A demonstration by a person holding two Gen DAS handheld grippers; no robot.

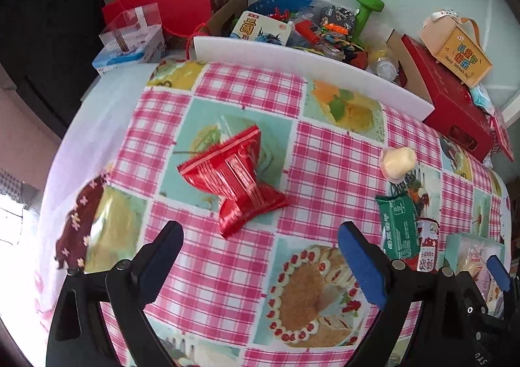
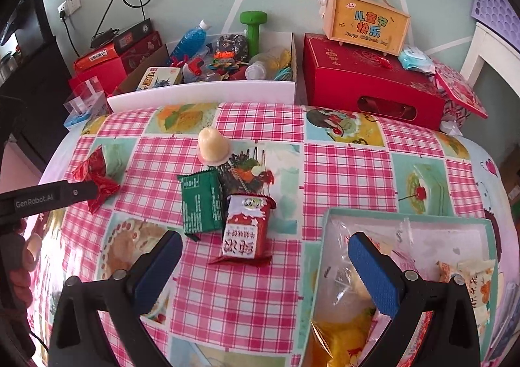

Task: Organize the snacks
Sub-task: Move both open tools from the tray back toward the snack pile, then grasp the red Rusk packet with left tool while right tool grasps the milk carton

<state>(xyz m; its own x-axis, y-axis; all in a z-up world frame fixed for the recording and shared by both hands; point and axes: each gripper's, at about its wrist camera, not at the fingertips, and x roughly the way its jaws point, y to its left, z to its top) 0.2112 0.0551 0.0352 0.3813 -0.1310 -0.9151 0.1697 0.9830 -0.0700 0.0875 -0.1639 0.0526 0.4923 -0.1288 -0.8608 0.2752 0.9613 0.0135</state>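
A red foil snack packet [image 1: 235, 178] lies on the checked tablecloth just ahead of my open, empty left gripper [image 1: 260, 234]; it shows at the left in the right wrist view [image 2: 96, 180]. A green snack packet [image 2: 200, 201], a red-and-white packet [image 2: 243, 230] and a pale jelly cup [image 2: 213, 146] lie mid-table, ahead of my open, empty right gripper [image 2: 265, 246]. A teal snack box [image 2: 487, 227] with several wrapped snacks inside sits under the right gripper's right finger. The green packet [image 1: 398, 224] and jelly cup [image 1: 398, 160] also show in the left wrist view.
A white tray edge [image 2: 201, 92] fronts a cardboard box of toys and bottles [image 2: 227, 58] at the back. A red gift box [image 2: 370, 84] with a small orange case [image 2: 367, 21] on it stands back right. Red boxes [image 1: 169, 6] are stacked back left.
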